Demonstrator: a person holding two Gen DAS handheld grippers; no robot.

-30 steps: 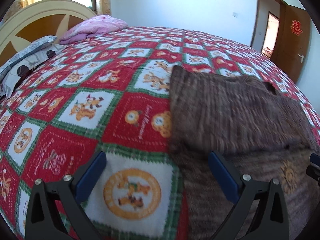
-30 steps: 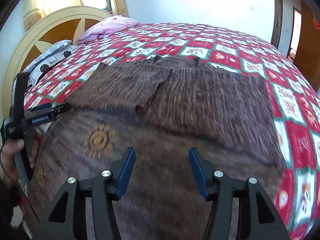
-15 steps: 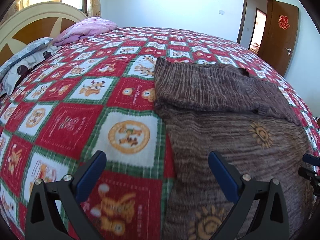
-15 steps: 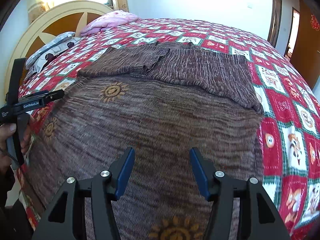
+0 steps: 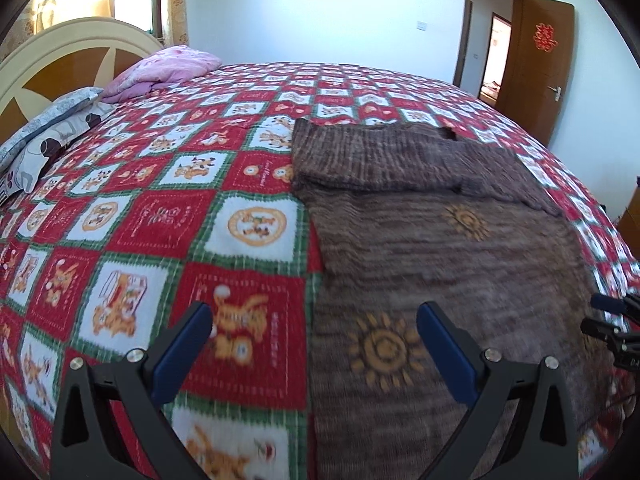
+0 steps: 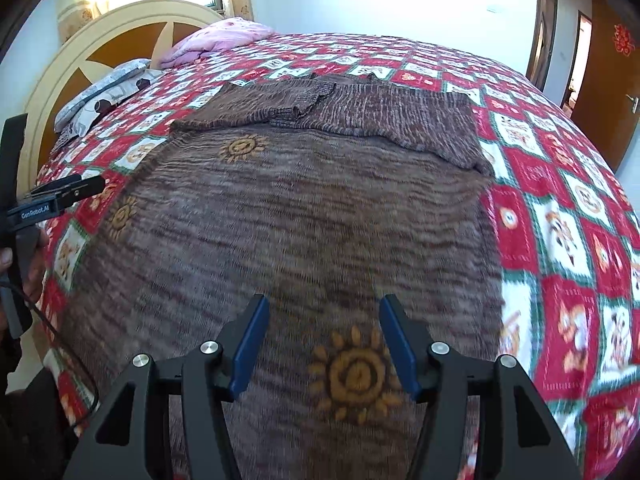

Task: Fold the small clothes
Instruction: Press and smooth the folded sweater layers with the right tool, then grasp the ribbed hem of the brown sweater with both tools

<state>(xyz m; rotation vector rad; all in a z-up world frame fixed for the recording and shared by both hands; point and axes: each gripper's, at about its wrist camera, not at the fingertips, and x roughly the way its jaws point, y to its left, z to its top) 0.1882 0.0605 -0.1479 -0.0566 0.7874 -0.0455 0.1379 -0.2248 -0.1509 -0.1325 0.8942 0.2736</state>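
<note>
Only rightward: sweater's [image 6: 304, 216] folded sleeves, both claws [image 6: 320, 340] [image 5: 314, 344] apart, empty.

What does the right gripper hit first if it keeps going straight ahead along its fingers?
Most likely the brown sweater: the right gripper is open, empty, and aimed over its body, near a sun motif. Depth is unclear, but nothing else lies in that line.

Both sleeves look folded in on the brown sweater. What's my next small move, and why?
Probably lower both grippers onto the near hem. The left gripper and right gripper hang open and empty above the brown sweater, whose sleeves already lie folded across its far end, so folding the hem toward them seems next.
</note>
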